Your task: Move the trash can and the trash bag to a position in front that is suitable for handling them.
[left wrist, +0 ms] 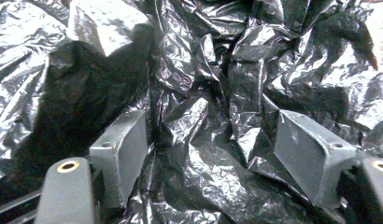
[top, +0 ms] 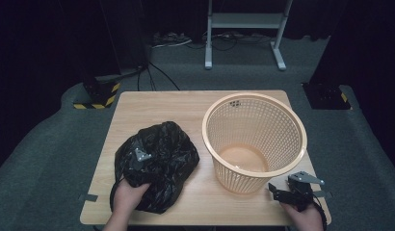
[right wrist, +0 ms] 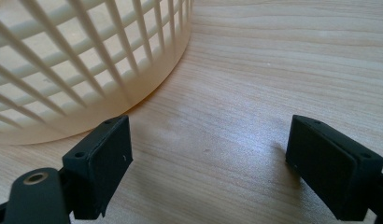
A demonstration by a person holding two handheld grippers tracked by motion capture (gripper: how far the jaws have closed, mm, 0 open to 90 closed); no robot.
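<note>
A crumpled black plastic bag [top: 159, 161] lies on the left half of the wooden table [top: 186, 103]. My left gripper [top: 142, 155] is pushed into the bag from the near side, its grey plate showing on top. In the left gripper view its jaws stand wide apart with folds of the bag [left wrist: 203, 93] between them, so the left gripper [left wrist: 210, 135] is open. A peach mesh basket [top: 254, 139] stands upright and empty at the right. Just in front of it, my right gripper [top: 283, 189] sits low over the table, and in its own view the right gripper [right wrist: 210, 140] is open on bare wood beside the basket wall [right wrist: 77, 70].
The table's front edge [top: 200, 222] runs close under both hands. Beyond the table are grey carpet, a white stand's legs [top: 243, 21] and black-and-yellow taped bases [top: 97, 96] at the far left.
</note>
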